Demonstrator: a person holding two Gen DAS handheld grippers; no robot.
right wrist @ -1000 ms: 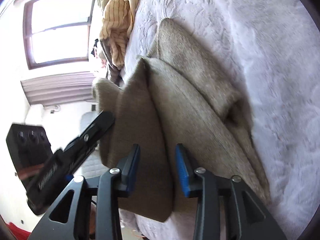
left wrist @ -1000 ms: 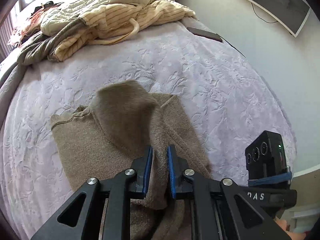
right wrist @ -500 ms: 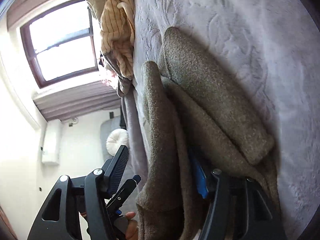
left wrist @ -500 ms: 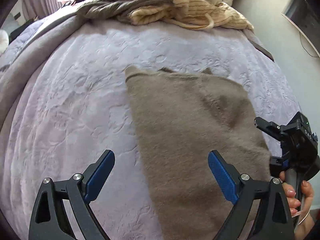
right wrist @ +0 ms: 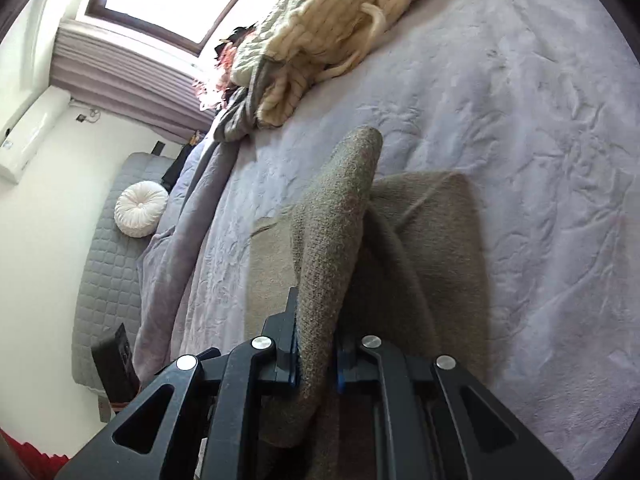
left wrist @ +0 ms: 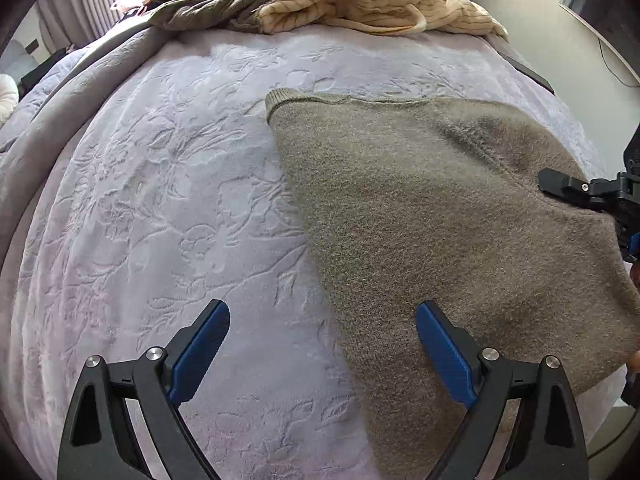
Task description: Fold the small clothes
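Observation:
A taupe knitted sweater (left wrist: 440,220) lies folded on the lilac bedspread (left wrist: 160,180), its ribbed hem corner toward the far side. My left gripper (left wrist: 322,312) hangs open and wide above the sweater's left edge, pointing steeply down, with nothing pinched. At the right rim of that view the right gripper's black finger (left wrist: 568,190) reaches over the sweater's near right corner. In the right wrist view my right gripper (right wrist: 316,344) is closing, its blue pads pressing on a raised fold of the sweater (right wrist: 336,220). The rest of the garment (right wrist: 432,240) sags to the bed.
A pile of unfolded clothes (left wrist: 340,4), cream striped and grey, lies at the far end of the bed (right wrist: 340,20). A dark flat object (left wrist: 528,72) rests near the bed's right edge. Beyond the left side a round white cushion (right wrist: 141,209) sits on a grey quilted mat.
My left gripper let go of the sweater, opened wide and dropped toward its left edge. The sweater flattened out. My right gripper closed on a fold at the near corner and rose with it.

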